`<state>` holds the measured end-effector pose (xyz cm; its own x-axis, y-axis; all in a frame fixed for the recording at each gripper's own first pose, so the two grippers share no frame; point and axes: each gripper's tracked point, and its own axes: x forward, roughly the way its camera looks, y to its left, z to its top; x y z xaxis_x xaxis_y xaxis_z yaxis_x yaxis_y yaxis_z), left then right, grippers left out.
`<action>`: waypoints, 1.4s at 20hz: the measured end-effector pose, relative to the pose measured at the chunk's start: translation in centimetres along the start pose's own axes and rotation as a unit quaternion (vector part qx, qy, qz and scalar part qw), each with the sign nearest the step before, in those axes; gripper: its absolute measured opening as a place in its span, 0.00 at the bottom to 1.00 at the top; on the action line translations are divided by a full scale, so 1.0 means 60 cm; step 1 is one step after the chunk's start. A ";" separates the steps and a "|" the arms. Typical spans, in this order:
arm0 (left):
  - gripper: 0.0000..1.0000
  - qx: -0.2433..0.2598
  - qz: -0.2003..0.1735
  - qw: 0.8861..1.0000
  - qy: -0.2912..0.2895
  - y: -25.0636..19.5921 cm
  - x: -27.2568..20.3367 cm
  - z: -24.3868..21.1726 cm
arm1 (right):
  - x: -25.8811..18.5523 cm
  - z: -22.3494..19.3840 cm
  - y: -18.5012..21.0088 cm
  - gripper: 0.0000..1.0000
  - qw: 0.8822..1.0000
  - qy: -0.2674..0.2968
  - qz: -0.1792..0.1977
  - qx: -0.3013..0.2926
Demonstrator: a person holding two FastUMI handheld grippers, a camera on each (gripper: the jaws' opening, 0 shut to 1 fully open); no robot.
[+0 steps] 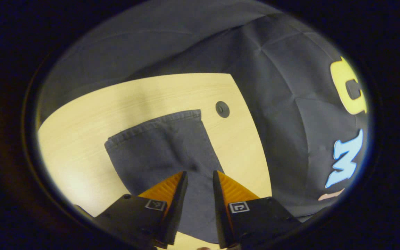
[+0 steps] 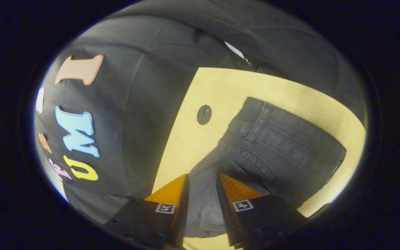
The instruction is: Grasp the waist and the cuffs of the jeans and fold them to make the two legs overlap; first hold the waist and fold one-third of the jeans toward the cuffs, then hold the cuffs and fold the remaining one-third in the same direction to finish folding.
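Observation:
Dark grey jeans (image 1: 165,146) lie flat on the light wooden table (image 1: 89,118). In the left gripper view one leg's width shows, with the cuff hem (image 1: 155,124) at its far end. My left gripper (image 1: 200,172) hovers over the leg, open by a narrow gap, with cloth showing between the fingers. In the right gripper view the waist end of the jeans (image 2: 276,146) lies on the table (image 2: 221,86), its waistband (image 2: 297,121) far from me and a back pocket facing up. My right gripper (image 2: 202,174) hangs over the seat area, also narrowly open, and does not pinch the cloth.
A round dark cable grommet (image 1: 222,109) sits in the table beside the jeans and is visible as the grommet (image 2: 204,114) left of the waist. The booth's black cloth wall (image 1: 290,104) rises right behind the table's edge. Bare wood surrounds the jeans.

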<state>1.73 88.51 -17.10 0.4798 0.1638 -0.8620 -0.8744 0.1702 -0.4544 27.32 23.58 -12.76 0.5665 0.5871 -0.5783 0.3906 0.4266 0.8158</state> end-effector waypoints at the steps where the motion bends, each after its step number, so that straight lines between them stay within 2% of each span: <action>1: 0.63 0.019 0.002 1.000 -0.009 -0.007 -0.012 0.002 | -0.007 -0.002 -0.001 0.65 1.000 -0.007 0.000 -0.011; 3: 0.96 0.055 0.001 0.998 -0.026 -0.015 -0.031 0.002 | -0.034 0.003 -0.004 0.77 0.999 -0.028 -0.004 -0.023; 7: 0.97 0.115 -0.016 0.991 -0.069 -0.034 -0.074 -0.008 | -0.088 0.012 -0.043 0.88 0.992 -0.100 -0.049 -0.054; 9: 1.00 0.152 -0.016 0.984 -0.091 -0.036 -0.093 -0.017 | -0.117 0.012 -0.081 0.88 0.983 -0.139 -0.091 -0.073; 10: 0.97 0.168 -0.017 0.981 -0.100 -0.036 -0.102 -0.026 | -0.126 0.012 -0.097 0.88 0.979 -0.153 -0.108 -0.076; 15: 0.98 0.236 -0.031 0.961 -0.140 -0.074 -0.142 -0.057 | -0.137 0.001 -0.157 0.89 0.963 -0.199 -0.175 -0.053; 19: 0.99 0.267 -0.040 0.953 -0.137 -0.095 -0.159 -0.092 | -0.116 0.004 -0.206 0.91 0.946 -0.217 -0.240 -0.025; 22: 0.99 0.283 -0.047 0.947 -0.142 -0.110 -0.172 -0.119 | -0.110 -0.003 -0.226 0.92 0.943 -0.210 -0.259 0.004; 26: 0.99 0.302 -0.058 0.936 -0.169 -0.125 -0.193 -0.137 | -0.105 0.009 -0.219 0.96 0.947 -0.218 -0.233 0.013; 28: 0.99 0.309 -0.061 0.930 -0.192 -0.130 -0.203 -0.137 | -0.092 0.013 -0.223 0.75 0.950 -0.213 -0.228 0.000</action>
<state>2.11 77.22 -4.92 0.6661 0.4209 -0.6158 -0.6609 0.7158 -0.2256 19.57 14.11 -20.47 0.5802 0.0090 -0.8144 0.6664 0.5697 0.4810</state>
